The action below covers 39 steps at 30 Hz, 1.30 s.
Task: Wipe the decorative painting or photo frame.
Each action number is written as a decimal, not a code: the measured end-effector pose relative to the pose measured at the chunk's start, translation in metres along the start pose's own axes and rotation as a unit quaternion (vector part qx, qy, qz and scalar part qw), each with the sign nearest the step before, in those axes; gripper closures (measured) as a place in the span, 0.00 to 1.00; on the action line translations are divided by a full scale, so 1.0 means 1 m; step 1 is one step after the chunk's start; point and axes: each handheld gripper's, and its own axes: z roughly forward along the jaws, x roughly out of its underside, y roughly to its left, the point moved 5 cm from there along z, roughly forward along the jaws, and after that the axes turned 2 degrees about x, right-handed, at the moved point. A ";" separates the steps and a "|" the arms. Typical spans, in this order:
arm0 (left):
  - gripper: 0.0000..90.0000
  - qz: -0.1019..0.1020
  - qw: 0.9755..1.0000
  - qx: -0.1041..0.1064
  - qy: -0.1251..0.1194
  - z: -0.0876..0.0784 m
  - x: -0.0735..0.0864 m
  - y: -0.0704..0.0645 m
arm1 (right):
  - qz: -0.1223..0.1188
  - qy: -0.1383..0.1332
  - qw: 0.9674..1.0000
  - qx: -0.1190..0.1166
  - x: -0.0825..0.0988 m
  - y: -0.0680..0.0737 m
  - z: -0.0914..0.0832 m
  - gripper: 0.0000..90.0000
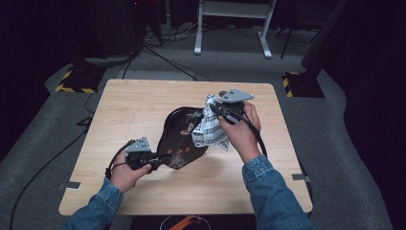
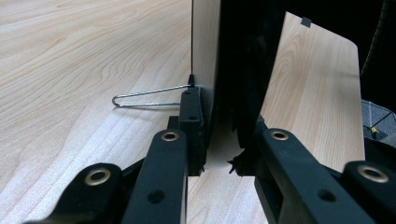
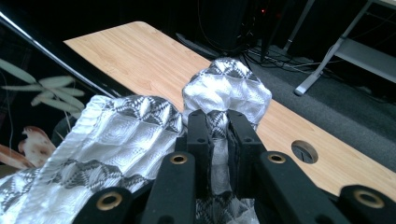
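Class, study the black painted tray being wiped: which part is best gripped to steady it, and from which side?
Grip the thin rim at its near-left end, approaching from the person's side, as the left claw does. The tray stands tilted, so that edge is free while the cloth in the right claw works its face.

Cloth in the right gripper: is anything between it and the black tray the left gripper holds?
Nothing visible. The patterned cloth, pinched in the right gripper, already hangs against the tilted black tray, whose near edge the left gripper clamps.
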 end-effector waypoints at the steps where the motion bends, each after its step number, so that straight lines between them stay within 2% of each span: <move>1: 0.87 0.000 1.000 0.000 0.000 0.000 0.000 0.000 | 0.000 0.001 1.000 0.001 0.001 0.000 0.000 0.91; 10: 0.87 0.001 1.000 0.000 0.002 0.000 0.000 0.000 | 0.007 0.014 1.000 -0.003 0.018 -0.002 -0.003 0.91; 21: 0.87 0.001 1.000 0.001 0.003 0.000 0.000 0.000 | -0.005 0.034 0.999 -0.012 0.034 0.005 -0.008 0.91; 39: 0.87 0.012 1.000 0.001 0.005 0.000 0.000 0.000 | -0.022 0.068 0.997 -0.030 0.050 0.018 0.003 0.91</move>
